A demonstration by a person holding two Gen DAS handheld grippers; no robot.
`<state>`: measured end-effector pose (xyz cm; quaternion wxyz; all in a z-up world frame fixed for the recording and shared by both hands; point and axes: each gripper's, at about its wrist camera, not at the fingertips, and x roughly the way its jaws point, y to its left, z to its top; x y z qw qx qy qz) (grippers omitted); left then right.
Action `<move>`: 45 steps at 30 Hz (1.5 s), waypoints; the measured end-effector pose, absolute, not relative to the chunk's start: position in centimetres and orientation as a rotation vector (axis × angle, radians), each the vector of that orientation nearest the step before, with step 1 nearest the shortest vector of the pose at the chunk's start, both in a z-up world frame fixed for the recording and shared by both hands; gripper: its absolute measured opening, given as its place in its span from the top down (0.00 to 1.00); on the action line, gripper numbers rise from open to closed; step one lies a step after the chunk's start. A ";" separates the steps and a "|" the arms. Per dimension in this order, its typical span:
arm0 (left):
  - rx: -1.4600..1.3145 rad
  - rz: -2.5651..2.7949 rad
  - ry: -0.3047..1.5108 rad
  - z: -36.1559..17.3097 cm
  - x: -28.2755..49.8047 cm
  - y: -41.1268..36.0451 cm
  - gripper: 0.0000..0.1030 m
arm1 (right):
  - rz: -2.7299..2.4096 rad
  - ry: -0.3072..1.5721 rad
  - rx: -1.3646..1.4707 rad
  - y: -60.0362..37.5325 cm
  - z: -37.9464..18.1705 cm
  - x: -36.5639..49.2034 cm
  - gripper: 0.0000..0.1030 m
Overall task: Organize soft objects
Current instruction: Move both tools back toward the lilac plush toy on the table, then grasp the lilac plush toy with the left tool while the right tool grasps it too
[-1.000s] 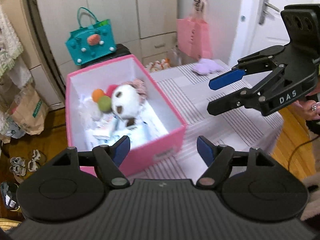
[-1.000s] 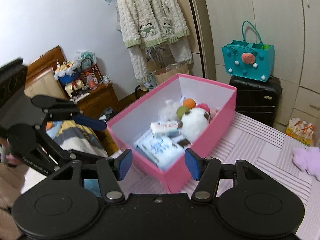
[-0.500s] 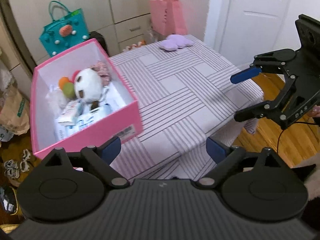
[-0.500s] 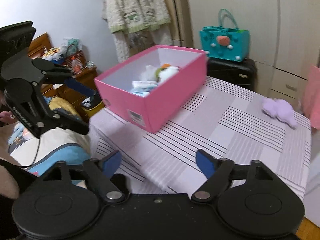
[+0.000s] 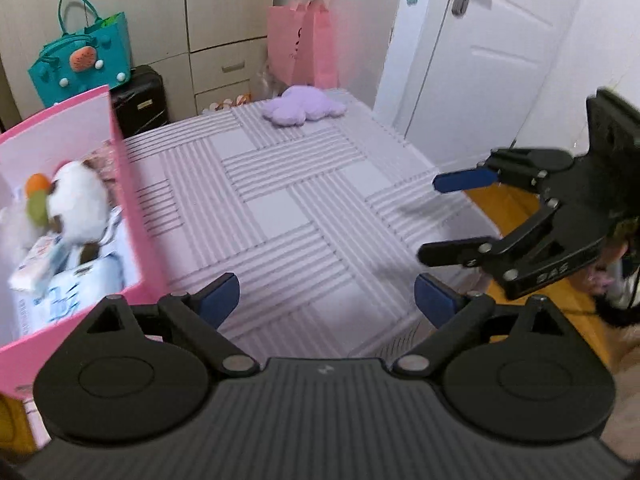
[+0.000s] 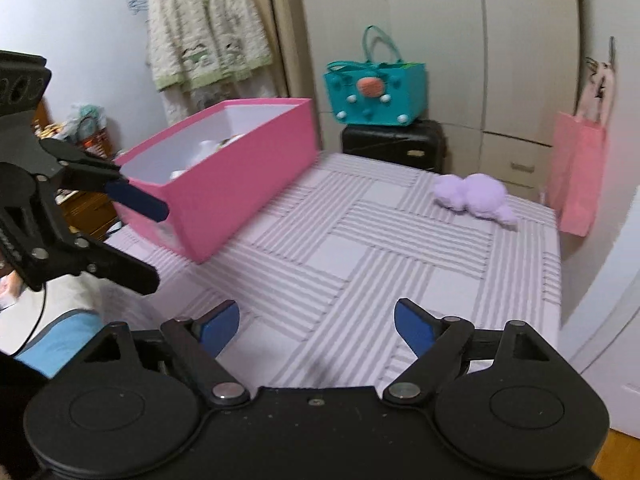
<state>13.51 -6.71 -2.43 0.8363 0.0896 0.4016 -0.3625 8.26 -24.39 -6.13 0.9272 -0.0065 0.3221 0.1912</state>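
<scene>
Left wrist view shows the left tongs [image 5: 326, 300] spread wide with nothing between them, hanging over the near edge of the striped desk [image 5: 280, 208]. To their left sits the pink box [image 5: 132, 216], and a white plush toy [image 5: 80, 200] lies inside it on top of some packets. Far ahead of these tongs, at the back of the desk, lies the purple plush toy [image 5: 302, 106]. It is well apart from the box. The right tongs [image 5: 444, 216] float off to the right, past the desk's edge, and they are spread too, holding nothing.

Right wrist view shows the right tongs [image 6: 316, 324] over the near part of the desk [image 6: 360, 248]. The purple plush toy [image 6: 476, 196] lies ahead and a bit to the right of them. The pink box [image 6: 240, 184] is ahead to the left, and the left tongs [image 6: 148, 240] hang open just beside its near corner. Behind the desk a teal bag [image 6: 376, 96] sits on a black suitcase [image 6: 394, 144]. A pink paper bag [image 6: 576, 176] hangs to the right.
</scene>
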 end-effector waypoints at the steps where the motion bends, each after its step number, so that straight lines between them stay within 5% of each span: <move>1: 0.174 -0.761 0.838 -2.6 13.9 -7.0 0.08 | 0.375 0.648 -0.020 -24.7 -6.5 8.6 0.14; 28: -0.157 -0.546 0.726 -6.8 28.6 -16.0 0.14 | 0.258 0.478 -0.075 -32.0 -9.3 21.7 0.15; 30: -0.184 -0.518 0.723 -6.9 29.8 -16.7 0.23 | 0.230 0.468 -0.055 -32.7 -9.4 22.9 0.15; 31: -0.188 -0.474 0.693 -6.9 30.2 -17.0 0.36 | 0.232 0.479 -0.049 -33.1 -9.5 23.7 0.15; 45: -0.231 -0.409 0.793 -9.5 35.8 -21.5 0.36 | 0.390 0.628 -0.033 -35.8 -11.9 32.2 0.15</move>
